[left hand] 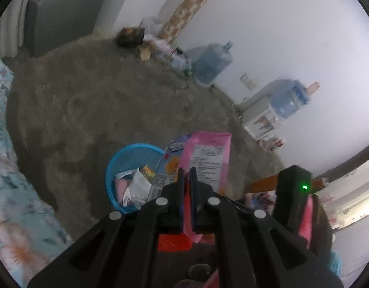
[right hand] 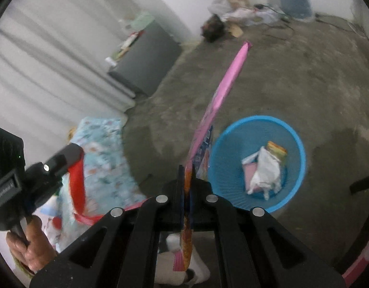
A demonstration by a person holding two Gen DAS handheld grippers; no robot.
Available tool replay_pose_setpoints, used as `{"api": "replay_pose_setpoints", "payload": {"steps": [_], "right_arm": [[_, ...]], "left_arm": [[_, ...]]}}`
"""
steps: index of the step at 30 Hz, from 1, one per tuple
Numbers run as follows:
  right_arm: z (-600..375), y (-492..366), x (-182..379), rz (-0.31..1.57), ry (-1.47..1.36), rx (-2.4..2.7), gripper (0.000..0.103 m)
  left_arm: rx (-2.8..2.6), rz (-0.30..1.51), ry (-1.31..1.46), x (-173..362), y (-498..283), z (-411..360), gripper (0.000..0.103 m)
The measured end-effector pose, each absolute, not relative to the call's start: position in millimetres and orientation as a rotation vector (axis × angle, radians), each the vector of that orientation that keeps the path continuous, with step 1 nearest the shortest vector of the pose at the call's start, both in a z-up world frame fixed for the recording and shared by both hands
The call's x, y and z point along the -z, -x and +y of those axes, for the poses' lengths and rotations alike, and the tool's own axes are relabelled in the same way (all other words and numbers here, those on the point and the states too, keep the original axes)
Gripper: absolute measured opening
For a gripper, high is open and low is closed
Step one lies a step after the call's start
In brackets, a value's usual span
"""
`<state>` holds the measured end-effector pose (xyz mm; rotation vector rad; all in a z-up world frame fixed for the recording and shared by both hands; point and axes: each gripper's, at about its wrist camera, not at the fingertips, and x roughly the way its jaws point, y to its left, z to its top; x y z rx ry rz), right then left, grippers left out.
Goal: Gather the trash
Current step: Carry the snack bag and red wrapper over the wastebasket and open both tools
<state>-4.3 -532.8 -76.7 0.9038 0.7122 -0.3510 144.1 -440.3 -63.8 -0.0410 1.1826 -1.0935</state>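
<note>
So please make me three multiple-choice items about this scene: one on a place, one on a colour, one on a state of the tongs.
1. Where does the white crumpled wrapper lie?
A. inside the basket
B. on the grey cabinet
C. on the flowered cloth

2. What colour is the basket?
A. red
B. blue
C. green

3. What is the state of the right tongs?
A. wide open, empty
B. shut on nothing
C. shut on the pink packet

Answers:
1. A: the right wrist view shows the wrapper among other scraps within the basket wall.
2. B: its rim and mesh wall are bright blue in both views.
3. C: the packet's edge passes between the closed fingers and sticks up past them. The left tongs are likewise shut on a pink packet, which hangs beside the basket.
</note>
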Motion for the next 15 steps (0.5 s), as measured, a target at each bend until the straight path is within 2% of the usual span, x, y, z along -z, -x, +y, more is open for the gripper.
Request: {"api": "replay_pose_setpoints", "payload": {"steps": [2, 3, 4, 6, 10, 15], "right_arm": [[-542, 8, 88, 0.709, -0.922, 0.366, 0.008], [-549, 9, 99, 0.719, -0.948, 0.383, 0.018], [-556, 8, 109, 0.725, -0.979, 0.398, 0.037], [-565, 11, 130, 0.729, -1.054, 0.413, 0.056], [-577, 19, 156, 0.774, -1.170, 0.432, 0.061], [-586, 35, 148, 0.686, -1.293, 0.403, 0.063]], "left_arm": [[1.071, 1.204, 0.006, 83, -146, -459, 0.004], [1.056, 1.218, -0.010, 94, -149, -468, 0.005], [1.036, 1.242, -0.032, 107, -150, -477, 0.011], [0.984, 1.312, -0.073, 133, -155, -491, 0.026], [0.908, 1.388, -0.095, 169, -162, -501, 0.031], [0.911, 1.361, -0.133, 168, -156, -492, 0.040]]}}
